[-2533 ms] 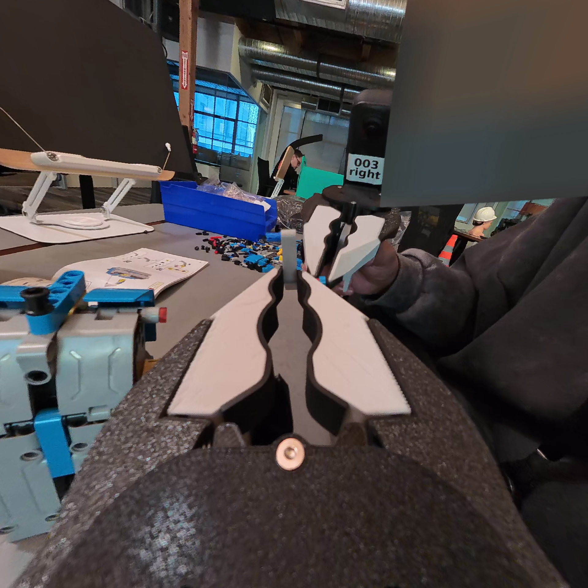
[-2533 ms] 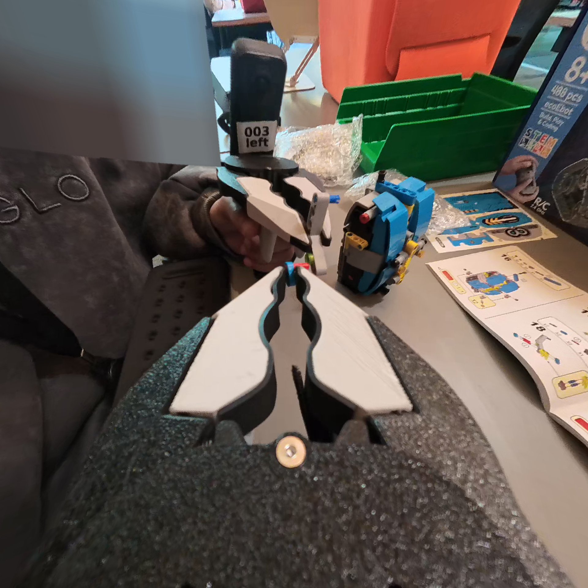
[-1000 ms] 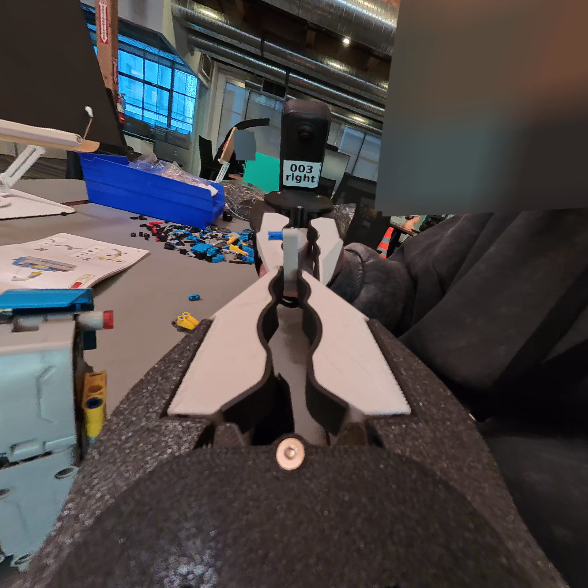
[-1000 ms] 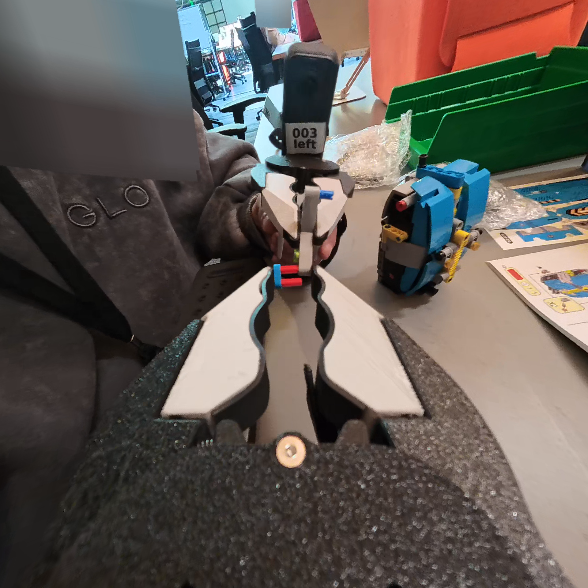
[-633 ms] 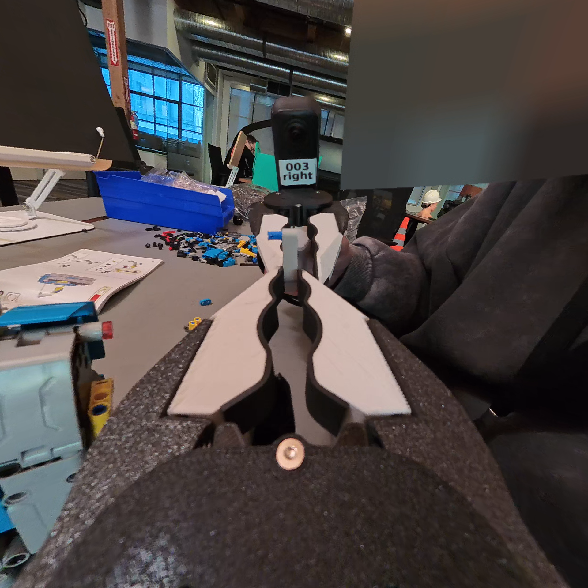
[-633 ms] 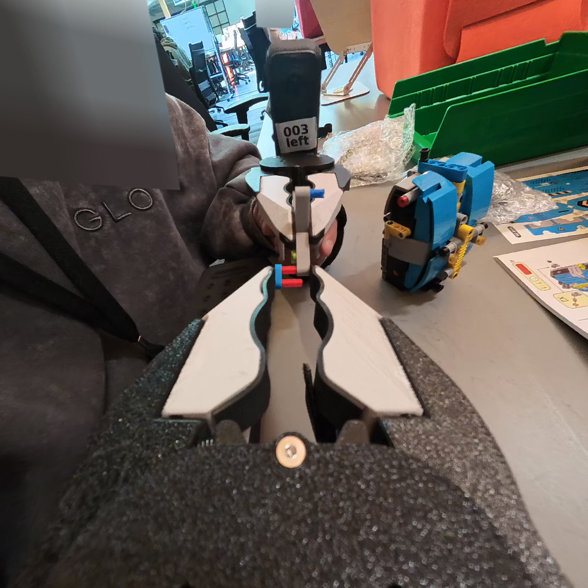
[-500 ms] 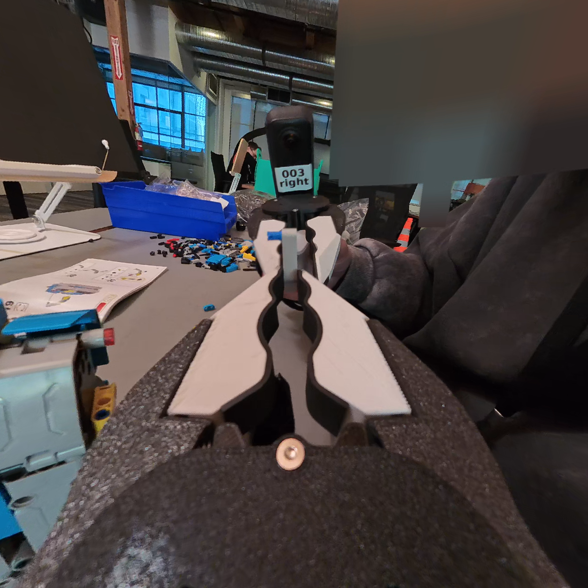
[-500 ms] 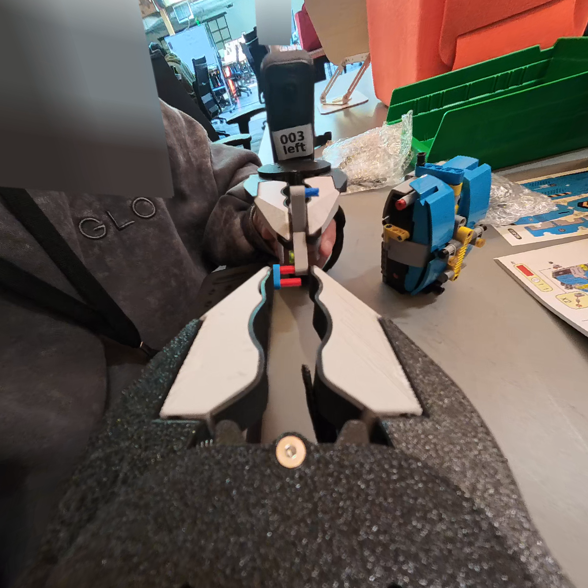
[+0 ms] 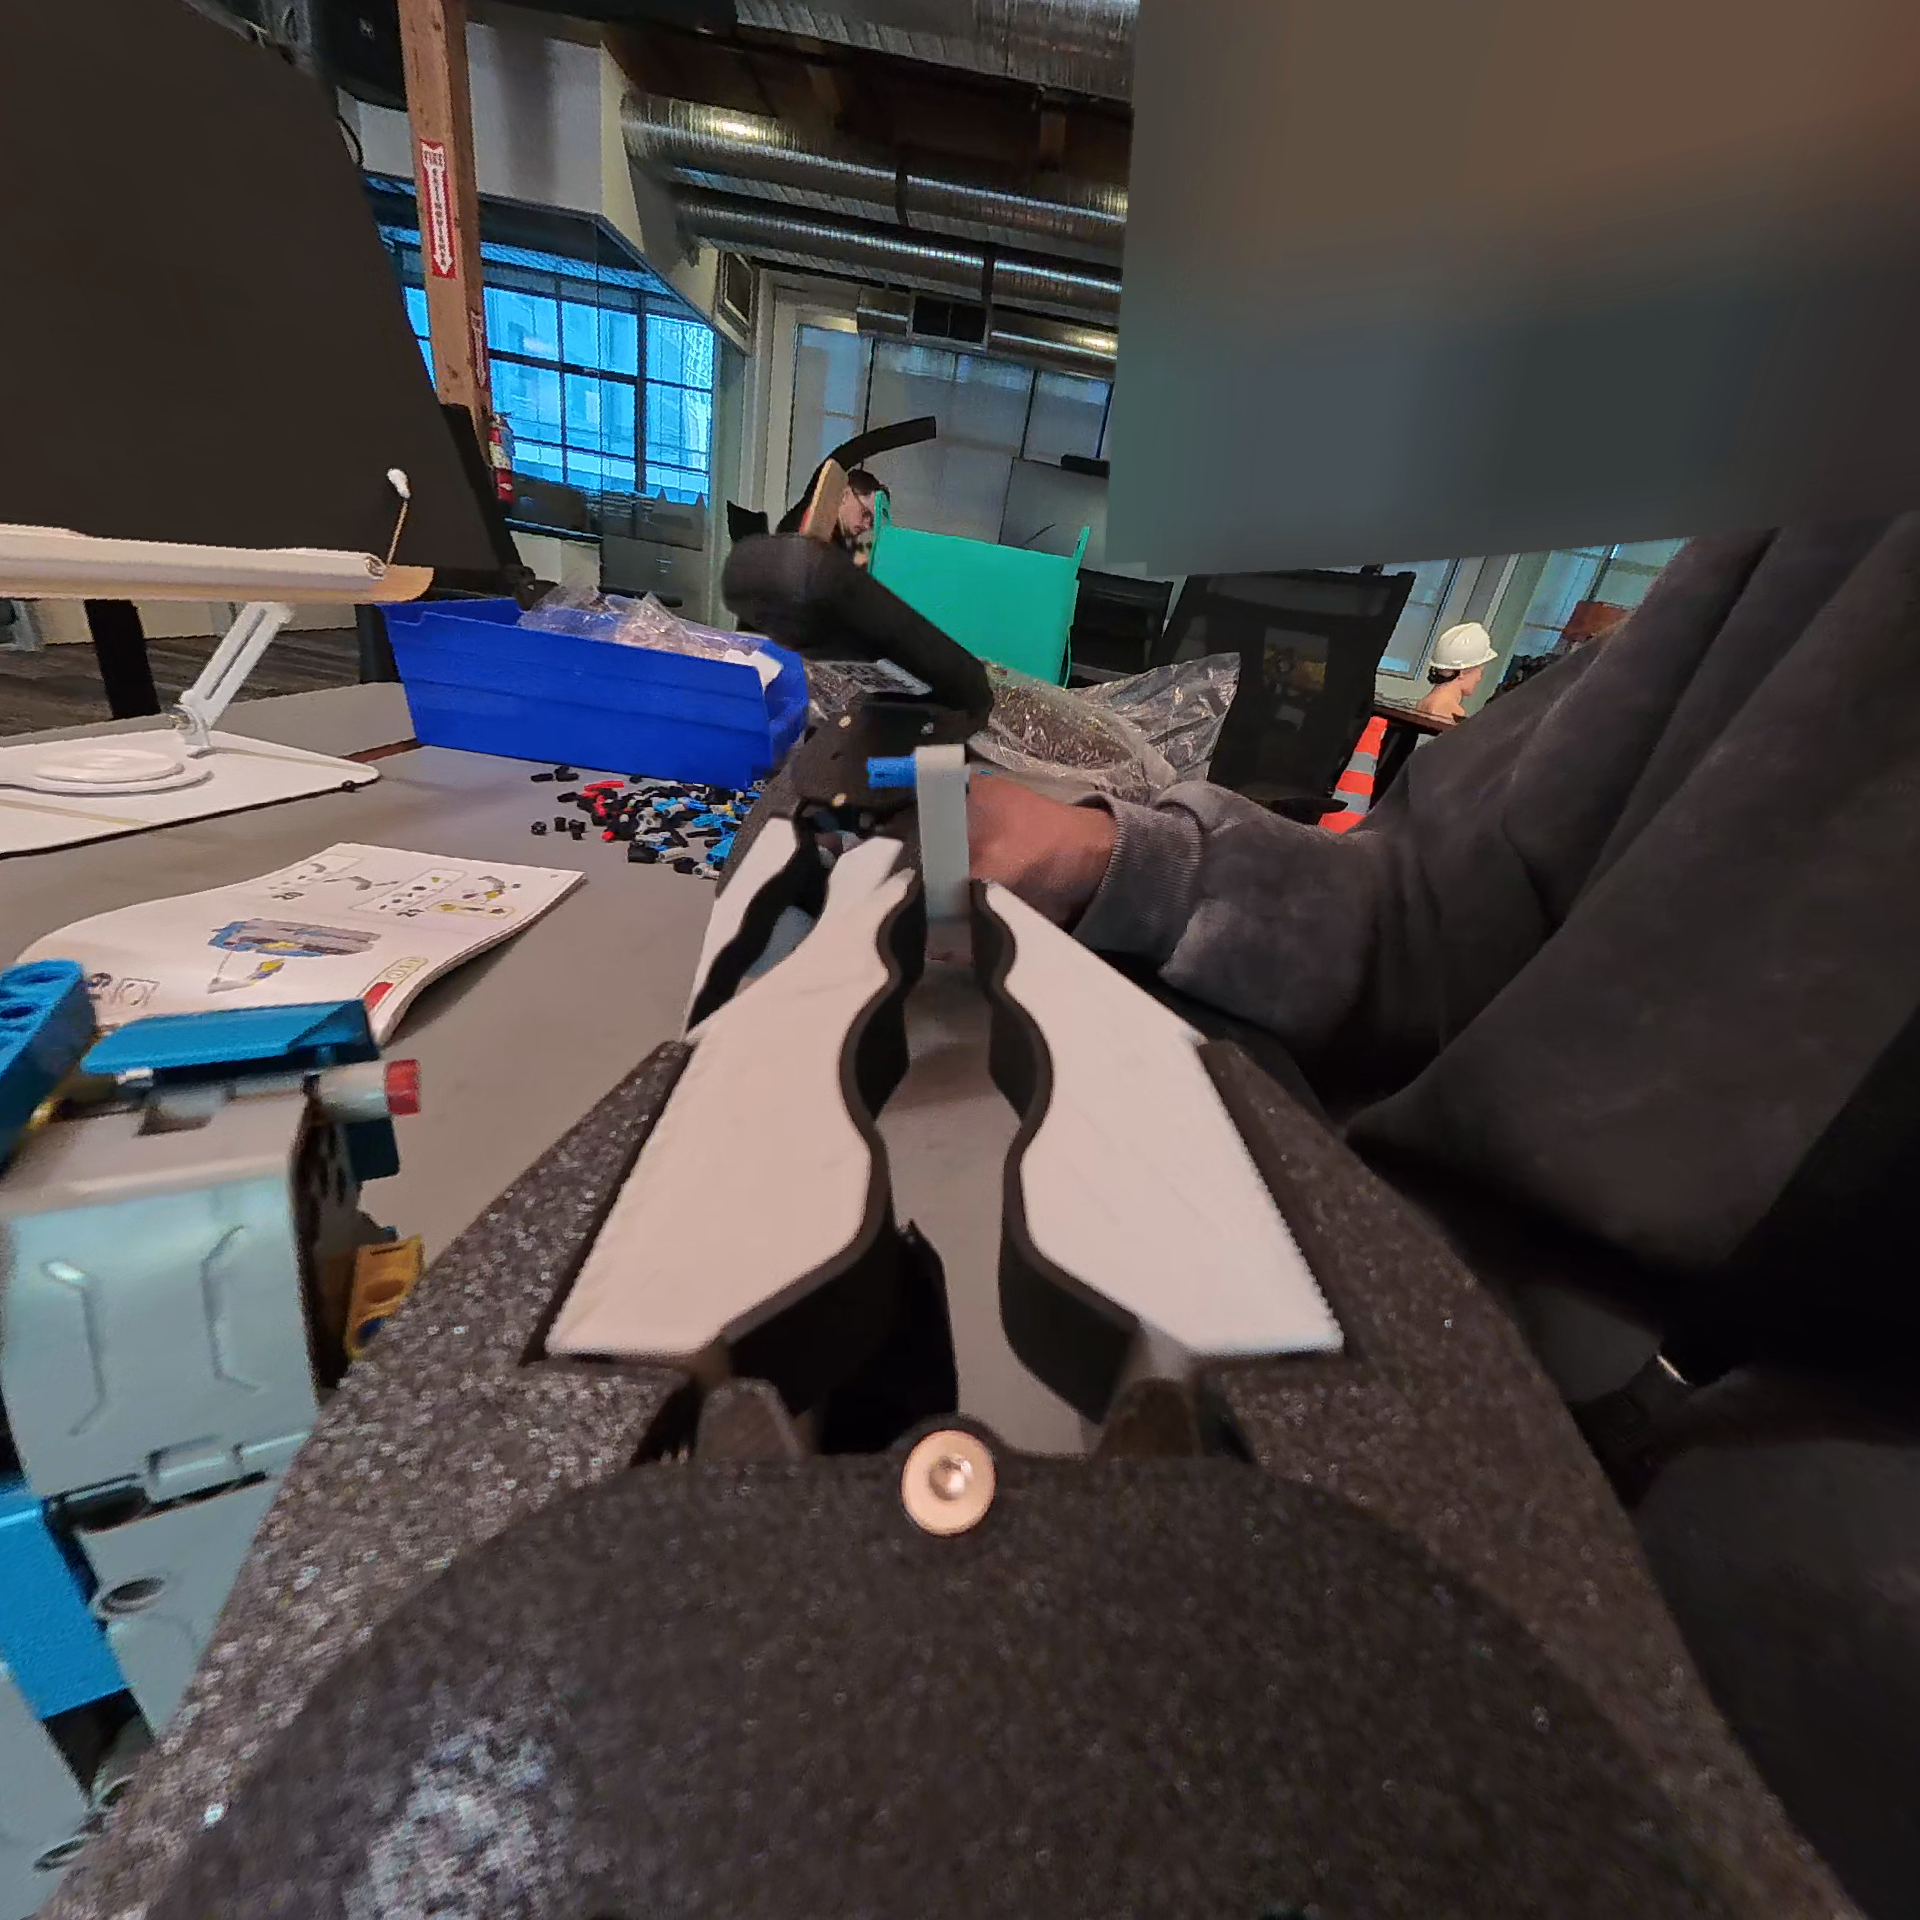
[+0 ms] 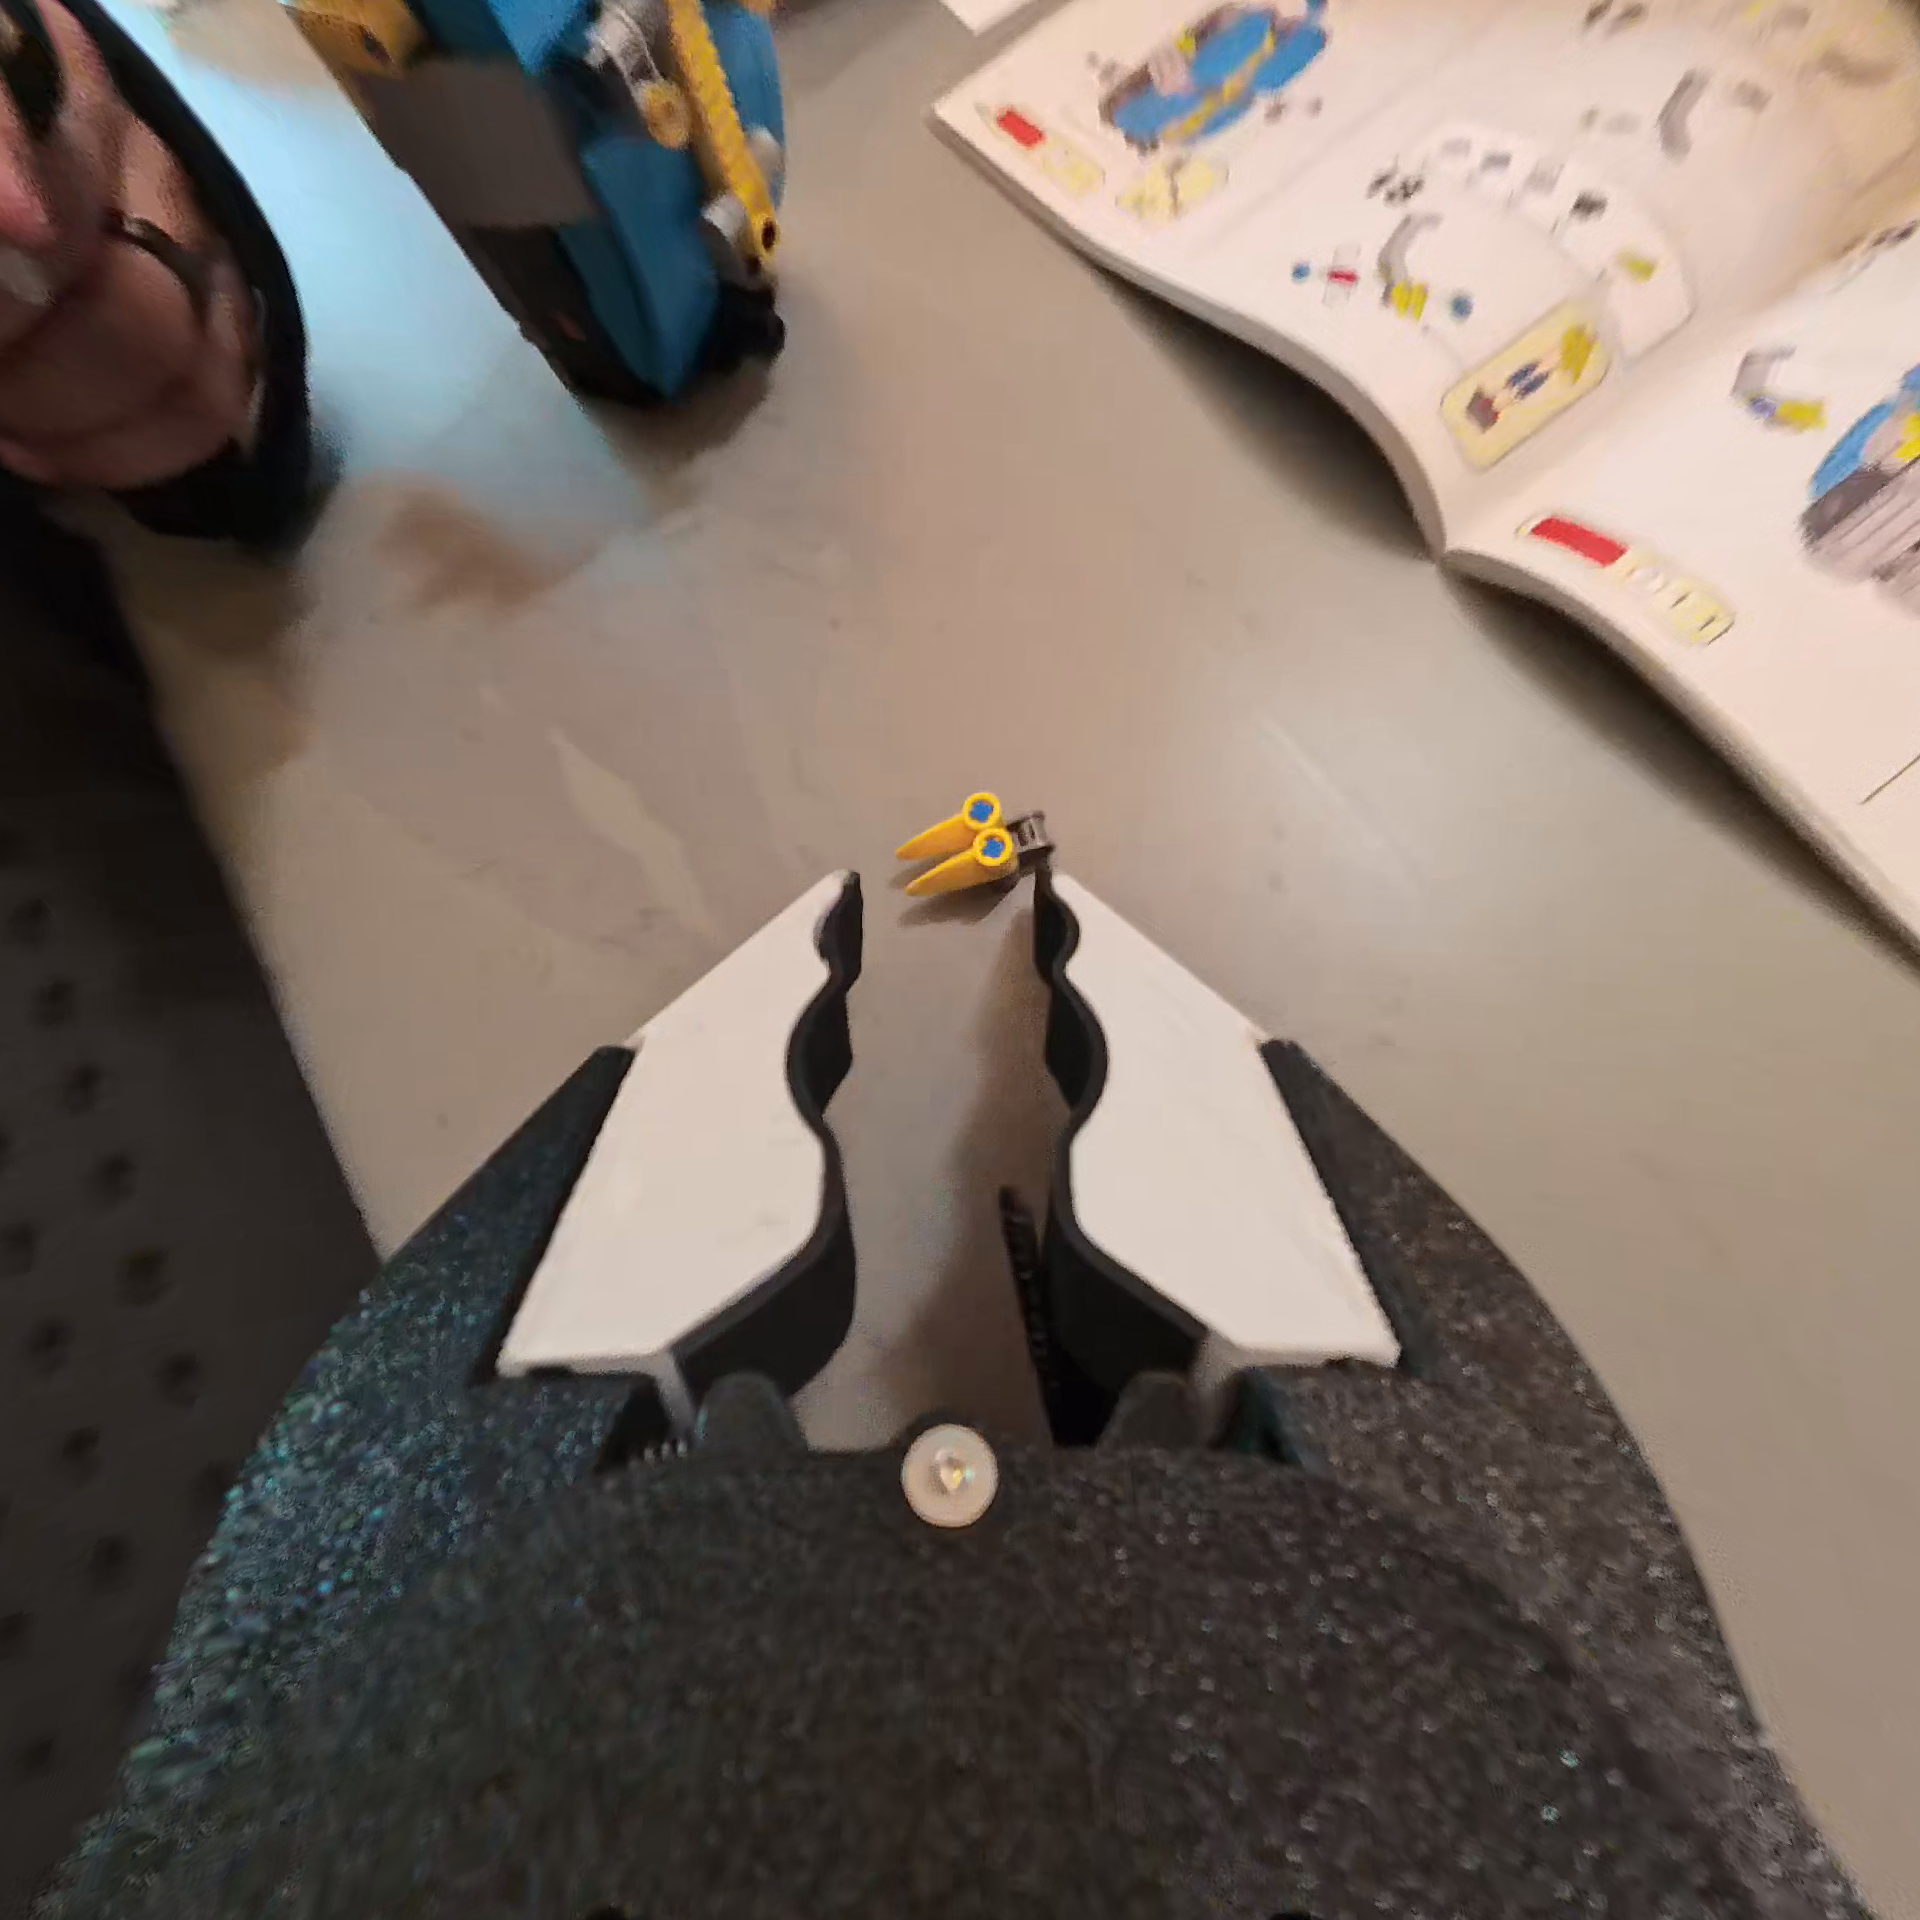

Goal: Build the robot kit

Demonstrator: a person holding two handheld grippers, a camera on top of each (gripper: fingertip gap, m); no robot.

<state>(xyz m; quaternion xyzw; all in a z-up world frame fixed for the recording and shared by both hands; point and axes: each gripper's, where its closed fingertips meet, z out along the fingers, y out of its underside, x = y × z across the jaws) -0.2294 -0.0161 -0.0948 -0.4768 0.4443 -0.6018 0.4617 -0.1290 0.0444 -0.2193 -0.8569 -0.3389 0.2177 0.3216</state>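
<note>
The left gripper [image 9: 943, 902] is closed narrow on a flat grey beam [image 9: 941, 831] that stands upright between its fingertips, pale and smooth, with a small blue pin [image 9: 891, 771] poking out sideways near its top. Just beyond the beam a person's hand [image 9: 1029, 847] in a dark grey sleeve [image 9: 1299, 914] holds the right gripper [image 9: 800, 883], seen from the side and tilted down toward the table [image 9: 540, 997]. To the left sits a half-built grey and blue toy model [image 9: 156, 1247], close to the camera, with a red-tipped peg at its upper edge. Farther off lie an open instruction booklet [image 9: 343, 914], a scatter of small loose pieces [image 9: 655, 816] and a blue bin [image 9: 592, 696].

The right gripper [image 10: 945, 888] is open at a middling width and holds nothing. It points down at the grey table [image 10: 1143, 727], and just past its fingertips lies a small yellow piece [image 10: 961, 854] made of two tapered prongs side by side, each with a blue dot in its round end; it is not between the fingers. Up left stands the blue toy model [image 10: 634, 187], blurred, and to the right the open booklet [image 10: 1538, 343]
</note>
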